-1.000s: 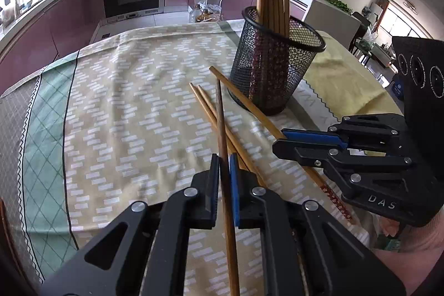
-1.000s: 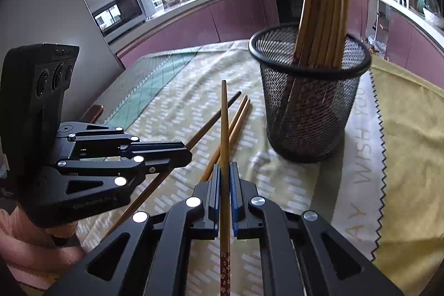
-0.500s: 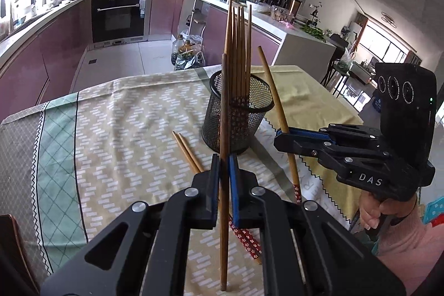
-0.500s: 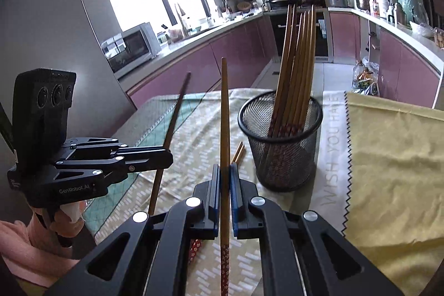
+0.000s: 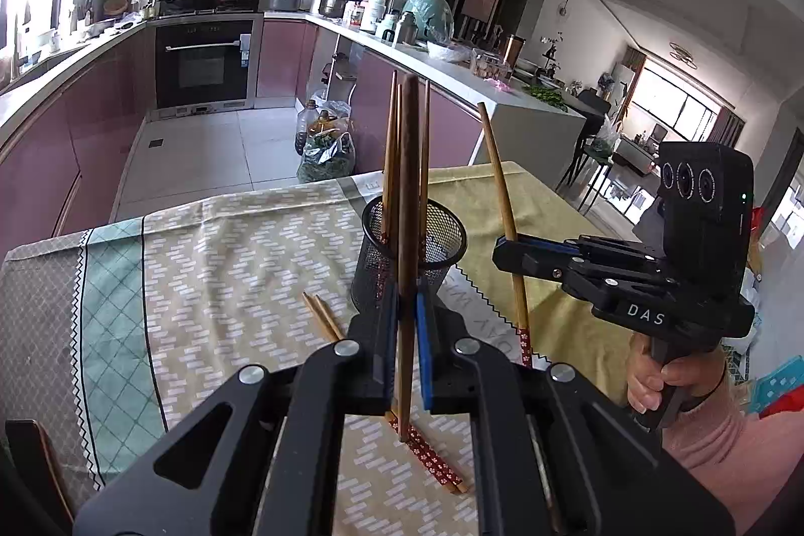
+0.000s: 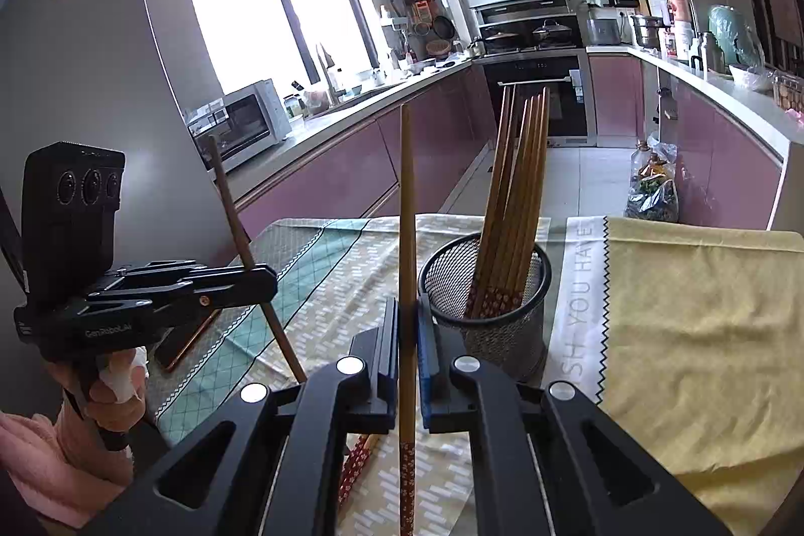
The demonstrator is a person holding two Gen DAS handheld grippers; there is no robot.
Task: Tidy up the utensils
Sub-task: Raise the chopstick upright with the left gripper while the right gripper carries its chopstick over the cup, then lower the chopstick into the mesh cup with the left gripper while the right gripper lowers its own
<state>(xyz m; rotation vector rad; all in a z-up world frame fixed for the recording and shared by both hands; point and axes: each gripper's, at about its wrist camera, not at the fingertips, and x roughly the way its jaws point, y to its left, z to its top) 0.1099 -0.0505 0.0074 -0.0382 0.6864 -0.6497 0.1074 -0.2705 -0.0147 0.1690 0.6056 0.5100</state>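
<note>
- L gripper (image 5: 407,310): my jaws closed on dark brown chopstick (image 5: 409,194), near-upright, its lower end hanging free above the cloth. From R cam same stick (image 6: 236,224) leans a bit, clamped in that gripper (image 6: 269,280).
- Table w/ patterned tablecloth (image 5: 226,264), green band at left edge, yellow cloth (image 6: 703,310) at right.
- 2 loose chopsticks (image 5: 321,317) flat on the cloth, just left of holder base; mostly hidden under my L fingers, red floral ends poke out below (image 5: 432,455).
- Black mesh holder (image 6: 485,285) stands upright mid-table, bundle of chopsticks inside (image 6: 512,194), floral ends down, tops leaning (can't count exactly).
- R gripper (image 6: 407,335): jaws closed on light bamboo chopstick (image 6: 407,234), upright, floral end down; stick sits just left of holder in R cam, not touching it.
- From L cam, R gripper (image 5: 502,252) is right of holder w/ its stick (image 5: 502,209) tilted; hand in pink sleeve (image 5: 648,375) on the handle.
</note>
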